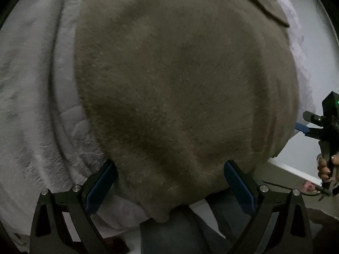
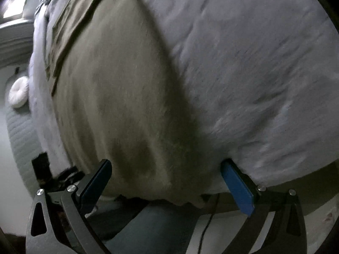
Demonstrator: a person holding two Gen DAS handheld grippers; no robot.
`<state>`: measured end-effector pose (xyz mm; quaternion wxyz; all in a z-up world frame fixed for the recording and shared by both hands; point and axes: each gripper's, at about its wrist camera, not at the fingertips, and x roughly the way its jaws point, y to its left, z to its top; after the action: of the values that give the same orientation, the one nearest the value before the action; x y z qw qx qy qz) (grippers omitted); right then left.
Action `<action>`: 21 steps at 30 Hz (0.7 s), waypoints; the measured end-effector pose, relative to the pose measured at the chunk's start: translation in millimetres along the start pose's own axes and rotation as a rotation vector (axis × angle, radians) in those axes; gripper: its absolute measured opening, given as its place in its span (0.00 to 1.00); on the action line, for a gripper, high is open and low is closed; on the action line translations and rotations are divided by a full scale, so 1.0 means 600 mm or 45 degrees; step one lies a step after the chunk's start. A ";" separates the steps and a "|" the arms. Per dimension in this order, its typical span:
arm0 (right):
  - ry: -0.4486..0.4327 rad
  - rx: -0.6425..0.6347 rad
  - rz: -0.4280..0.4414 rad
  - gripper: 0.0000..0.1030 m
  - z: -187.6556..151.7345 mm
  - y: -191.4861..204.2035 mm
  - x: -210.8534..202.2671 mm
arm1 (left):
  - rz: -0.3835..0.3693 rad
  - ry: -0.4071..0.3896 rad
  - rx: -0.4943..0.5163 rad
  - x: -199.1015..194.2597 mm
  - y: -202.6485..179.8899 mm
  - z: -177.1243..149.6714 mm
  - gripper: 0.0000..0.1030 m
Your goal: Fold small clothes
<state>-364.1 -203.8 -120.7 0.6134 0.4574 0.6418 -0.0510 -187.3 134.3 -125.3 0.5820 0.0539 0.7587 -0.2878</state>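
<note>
An olive-brown fuzzy garment (image 1: 180,89) lies spread on a pale grey fleece blanket (image 1: 31,105). My left gripper (image 1: 169,167) is open, its blue pads on either side of the garment's near edge, holding nothing. In the right wrist view the same garment (image 2: 118,105) runs up the left half over the blanket (image 2: 254,74). My right gripper (image 2: 167,165) is open over the garment's near hem, which hangs over the bed edge. The right gripper also shows at the right edge of the left wrist view (image 1: 300,127), held by a hand.
A folded part of the garment with a seam lies at the far end (image 2: 63,25). A white round cushion (image 2: 19,93) rests on a quilted surface at left. The floor and a dark cable (image 2: 209,222) show below the bed edge.
</note>
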 end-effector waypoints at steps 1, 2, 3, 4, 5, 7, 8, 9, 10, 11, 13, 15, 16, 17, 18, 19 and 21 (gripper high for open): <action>0.035 -0.021 0.040 1.00 -0.005 0.006 0.013 | 0.007 0.000 0.007 0.002 -0.003 0.000 0.97; 0.062 -0.034 0.070 1.00 -0.008 0.010 0.023 | 0.005 -0.001 0.014 0.002 -0.006 0.000 0.97; 0.086 -0.049 0.094 1.00 -0.011 0.015 0.031 | -0.007 -0.002 0.020 0.001 -0.008 -0.001 0.97; 0.110 -0.069 0.117 1.00 -0.015 0.023 0.040 | -0.026 -0.001 0.022 0.001 -0.010 -0.003 0.97; 0.127 -0.093 0.132 1.00 -0.019 0.032 0.047 | -0.058 0.003 0.024 0.000 -0.013 -0.005 0.97; 0.137 -0.118 0.154 0.99 -0.024 0.047 0.053 | -0.140 0.021 0.022 0.000 -0.018 -0.012 0.97; 0.133 -0.113 0.166 0.98 -0.024 0.051 0.053 | -0.169 0.028 0.023 0.001 -0.021 -0.014 0.97; 0.131 -0.098 0.183 0.95 -0.021 0.055 0.050 | -0.185 0.032 0.024 0.002 -0.025 -0.015 0.97; 0.130 -0.061 0.211 0.86 -0.020 0.054 0.049 | -0.191 0.035 0.026 0.004 -0.028 -0.015 0.97; 0.127 -0.021 0.228 0.78 -0.019 0.049 0.050 | -0.192 0.036 0.025 0.004 -0.030 -0.015 0.96; 0.121 0.046 0.237 0.31 -0.014 0.044 0.050 | -0.190 0.024 0.011 0.001 -0.024 -0.015 0.87; 0.123 0.058 0.224 0.14 -0.012 0.043 0.050 | -0.202 0.031 -0.026 0.003 -0.015 -0.015 0.46; 0.119 0.034 0.219 0.14 -0.012 0.048 0.048 | -0.218 0.035 -0.047 0.004 -0.008 -0.016 0.36; 0.118 0.012 0.218 0.13 -0.011 0.052 0.045 | -0.243 0.037 -0.066 0.001 -0.001 -0.018 0.23; 0.119 -0.011 0.231 0.13 -0.012 0.060 0.043 | -0.274 0.041 -0.085 0.000 0.006 -0.019 0.23; 0.114 -0.035 0.274 0.13 -0.011 0.071 0.036 | -0.285 0.039 -0.084 -0.003 0.007 -0.020 0.22; 0.091 -0.054 0.363 0.12 -0.007 0.083 0.018 | -0.307 0.032 -0.065 -0.016 0.008 -0.022 0.19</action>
<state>-332.6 -166.6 -104.1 0.6007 0.5324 0.5927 0.0664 -193.4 147.3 -116.2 0.5348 -0.0490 0.7739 -0.3358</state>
